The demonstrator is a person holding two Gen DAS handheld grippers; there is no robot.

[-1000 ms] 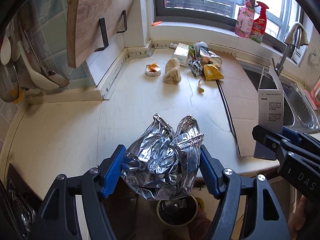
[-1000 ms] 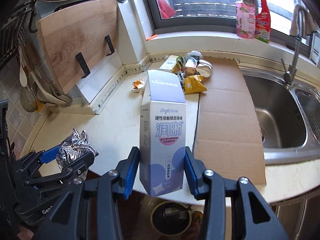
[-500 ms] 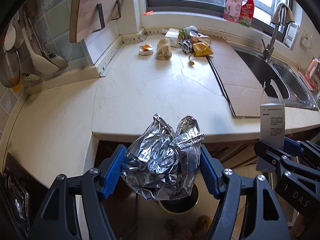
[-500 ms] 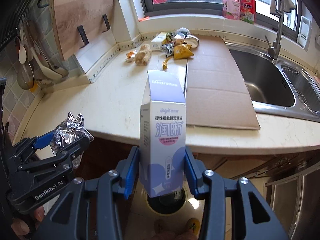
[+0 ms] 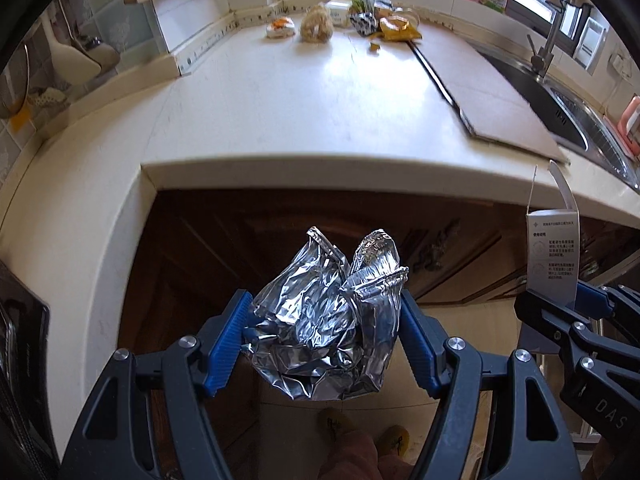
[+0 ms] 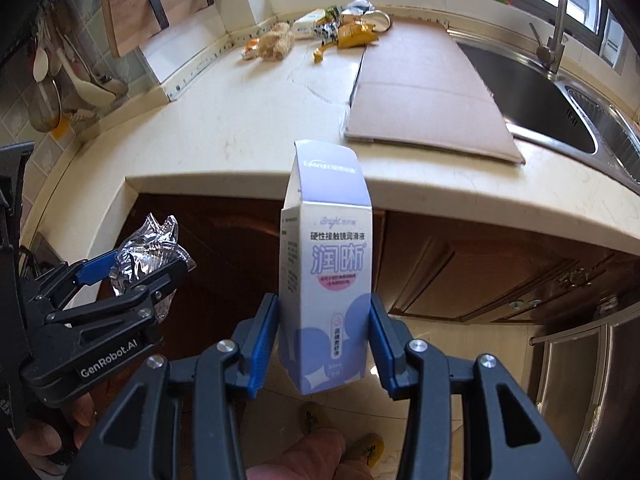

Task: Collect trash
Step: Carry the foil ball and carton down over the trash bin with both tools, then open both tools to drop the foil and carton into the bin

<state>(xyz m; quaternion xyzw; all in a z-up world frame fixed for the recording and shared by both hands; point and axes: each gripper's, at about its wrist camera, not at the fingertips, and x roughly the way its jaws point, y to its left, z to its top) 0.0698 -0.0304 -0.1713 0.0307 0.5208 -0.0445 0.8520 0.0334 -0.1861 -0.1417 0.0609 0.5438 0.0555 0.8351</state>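
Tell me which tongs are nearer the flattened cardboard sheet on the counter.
Right. The right tongs, gripping the white box, sit just below the cardboard sheet; the left tongs, gripping crumpled foil, hang farther left.

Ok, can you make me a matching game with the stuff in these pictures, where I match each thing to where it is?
Things:
1. crumpled foil
2. white and purple carton
3. flat cardboard sheet
4. yellow snack bag

Places:
A. lying on the counter beside the sink
B. clamped in the left gripper
C. in the trash pile at the back of the counter
D. clamped in the right gripper

Pairs: 1-B, 2-D, 3-A, 4-C
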